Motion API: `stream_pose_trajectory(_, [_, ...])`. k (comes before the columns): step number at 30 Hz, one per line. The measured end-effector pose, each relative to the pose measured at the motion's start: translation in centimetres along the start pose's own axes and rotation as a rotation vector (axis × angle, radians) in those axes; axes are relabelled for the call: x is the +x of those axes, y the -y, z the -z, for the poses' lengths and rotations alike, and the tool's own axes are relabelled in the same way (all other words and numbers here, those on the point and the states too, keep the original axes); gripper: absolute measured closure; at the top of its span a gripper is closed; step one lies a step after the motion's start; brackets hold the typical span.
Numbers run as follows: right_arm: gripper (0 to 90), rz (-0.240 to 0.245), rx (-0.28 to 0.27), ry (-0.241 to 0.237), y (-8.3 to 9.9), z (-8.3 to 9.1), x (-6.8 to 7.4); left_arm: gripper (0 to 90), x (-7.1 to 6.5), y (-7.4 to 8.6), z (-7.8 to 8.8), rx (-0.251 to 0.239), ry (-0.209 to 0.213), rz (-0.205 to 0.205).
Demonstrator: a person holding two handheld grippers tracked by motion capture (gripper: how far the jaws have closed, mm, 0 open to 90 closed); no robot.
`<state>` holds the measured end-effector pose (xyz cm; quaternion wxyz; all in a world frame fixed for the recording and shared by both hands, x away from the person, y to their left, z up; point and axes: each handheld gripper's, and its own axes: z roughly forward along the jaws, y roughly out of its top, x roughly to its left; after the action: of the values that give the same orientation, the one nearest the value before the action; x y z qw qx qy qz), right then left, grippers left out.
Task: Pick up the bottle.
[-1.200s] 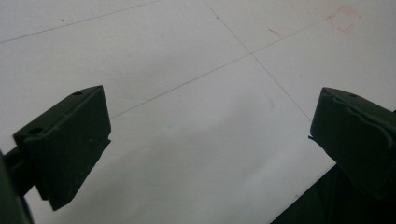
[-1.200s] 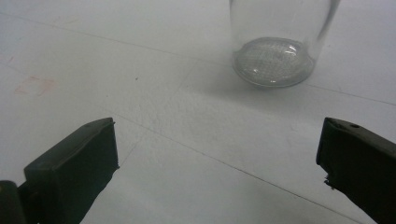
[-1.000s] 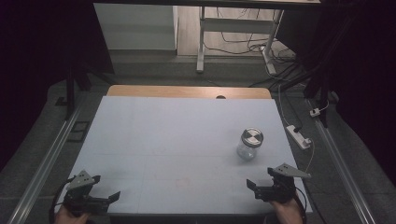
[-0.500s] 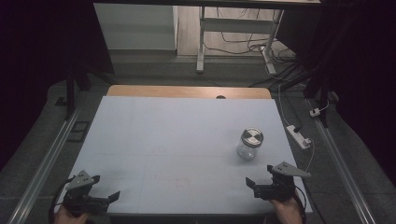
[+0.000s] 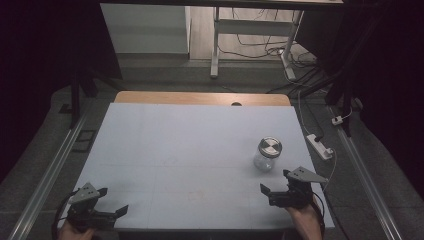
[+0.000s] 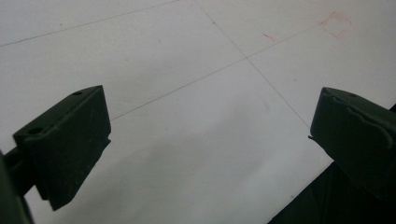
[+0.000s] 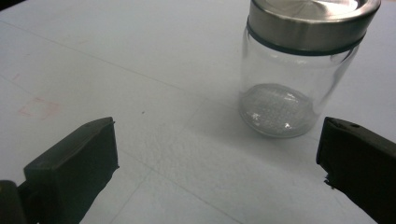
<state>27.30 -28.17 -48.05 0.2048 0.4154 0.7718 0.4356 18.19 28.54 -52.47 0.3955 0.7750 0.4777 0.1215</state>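
Staying parted, both grippers' jaws hold nothing; right gripper [image 5: 274,192] edged left, near jar [image 5: 267,154].

The high view looks forward and down over the whole bench [image 5: 200,150]; both tool cameras sit close above its near edge.

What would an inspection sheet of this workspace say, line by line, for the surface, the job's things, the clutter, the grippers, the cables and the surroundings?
Surface: white table top with thin grid lines and faint red marks; wooden strip at its far edge.
Job's things: one clear glass jar with a metal lid, upright, looks empty, on the right side.
Clutter: nothing seen on the table.
Grippers: left gripper open over the near left corner; right gripper open, short of the jar, touching nothing.
Cables: a white power strip on the floor to the right; loose cables beyond the table.
Surroundings: dark floor, metal rails on both sides, white desk legs behind.
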Motion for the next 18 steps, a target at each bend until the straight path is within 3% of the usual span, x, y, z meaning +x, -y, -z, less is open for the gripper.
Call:
stream_pose_trajectory(9, [0.0,0.024,-0.008,0.051,-1.1,-1.1,-0.7,0.0,0.1,0.0,-0.1,0.003,0.008,0.003])
stream_pose_trajectory(18, [0.0,-0.007,0.01,0.058,-1.7,-2.8,-2.2,0.0,0.1,0.0,-0.1,0.007,0.011,0.008])
